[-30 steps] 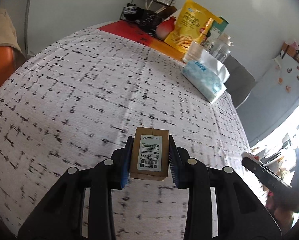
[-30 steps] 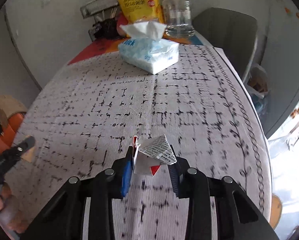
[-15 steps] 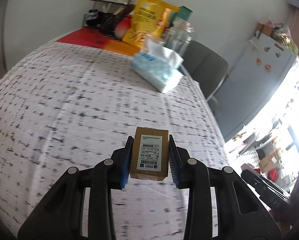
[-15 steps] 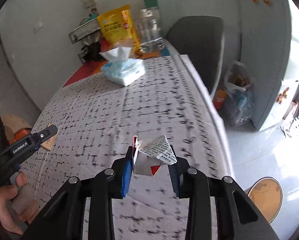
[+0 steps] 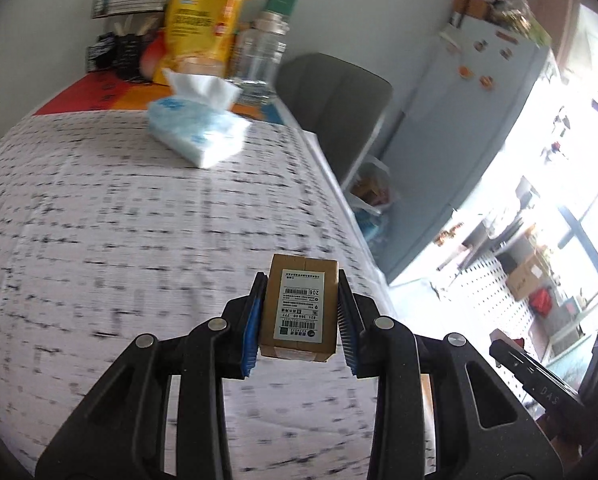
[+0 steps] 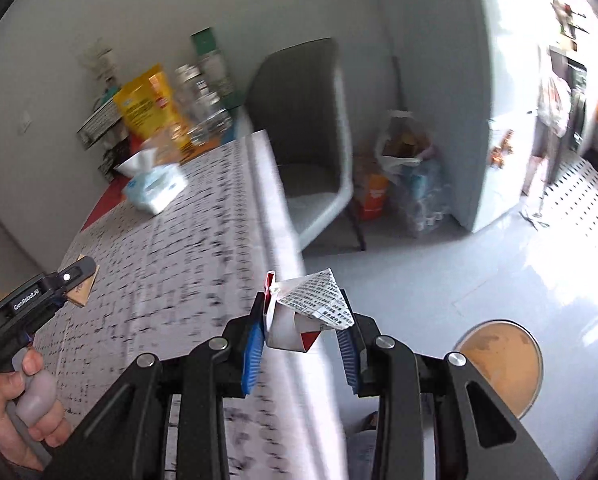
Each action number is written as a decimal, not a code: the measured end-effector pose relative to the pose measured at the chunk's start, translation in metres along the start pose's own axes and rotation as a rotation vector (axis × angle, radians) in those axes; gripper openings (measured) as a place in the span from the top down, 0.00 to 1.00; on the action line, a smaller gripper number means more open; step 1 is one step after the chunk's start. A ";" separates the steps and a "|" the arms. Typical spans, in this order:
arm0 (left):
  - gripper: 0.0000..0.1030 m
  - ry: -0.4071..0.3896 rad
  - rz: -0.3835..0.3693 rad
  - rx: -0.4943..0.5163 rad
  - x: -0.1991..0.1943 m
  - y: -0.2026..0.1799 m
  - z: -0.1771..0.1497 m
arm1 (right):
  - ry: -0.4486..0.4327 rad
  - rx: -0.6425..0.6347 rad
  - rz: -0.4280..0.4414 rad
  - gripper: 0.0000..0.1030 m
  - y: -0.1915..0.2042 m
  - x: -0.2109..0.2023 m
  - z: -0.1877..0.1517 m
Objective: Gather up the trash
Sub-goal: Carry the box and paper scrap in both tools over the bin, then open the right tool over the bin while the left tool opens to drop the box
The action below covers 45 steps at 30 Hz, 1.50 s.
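Note:
My left gripper [image 5: 299,322] is shut on a small brown cardboard box [image 5: 299,308] with a white shipping label, held above the patterned tablecloth [image 5: 99,240] near the table's right edge. It also shows at the left of the right wrist view [image 6: 69,280]. My right gripper [image 6: 305,328] is shut on a crumpled white and red paper carton [image 6: 307,316] with printed text, held over the table's edge [image 6: 283,240]. A white trash bag [image 6: 407,160] full of rubbish stands on the floor beside the chair, also in the left wrist view [image 5: 373,186].
A tissue pack [image 5: 195,136], yellow snack bag [image 5: 203,28], glass jar [image 5: 263,52] and wire rack [image 5: 127,0] stand at the table's far end. A grey chair [image 6: 311,140] sits by the table. A round wooden stool [image 6: 499,364] and blue-grey fridge [image 5: 479,140] stand nearby.
Both grippers have swung right, from over the table's middle toward its right edge. The chair, trash bag and floor have come into view. Both still hold their items.

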<state>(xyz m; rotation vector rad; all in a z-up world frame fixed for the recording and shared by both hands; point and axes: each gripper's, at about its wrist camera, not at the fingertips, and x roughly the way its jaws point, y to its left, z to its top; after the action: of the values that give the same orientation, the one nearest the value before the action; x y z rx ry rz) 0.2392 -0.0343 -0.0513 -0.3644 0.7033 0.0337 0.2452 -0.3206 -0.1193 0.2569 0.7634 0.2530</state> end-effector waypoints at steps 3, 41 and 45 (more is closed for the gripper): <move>0.68 0.022 -0.021 0.039 0.013 -0.029 -0.004 | -0.012 0.052 -0.034 0.68 -0.035 -0.006 -0.001; 0.20 0.434 -0.420 0.382 0.142 -0.352 -0.126 | -0.136 0.536 -0.355 0.28 -0.302 -0.110 -0.087; 0.10 0.389 -0.420 0.344 0.126 -0.326 -0.111 | -0.132 0.532 -0.354 0.28 -0.297 -0.112 -0.090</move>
<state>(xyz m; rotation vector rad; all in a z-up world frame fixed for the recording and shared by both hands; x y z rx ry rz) 0.3152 -0.3889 -0.1065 -0.1808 0.9849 -0.5629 0.1428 -0.6227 -0.2042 0.6260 0.7206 -0.3073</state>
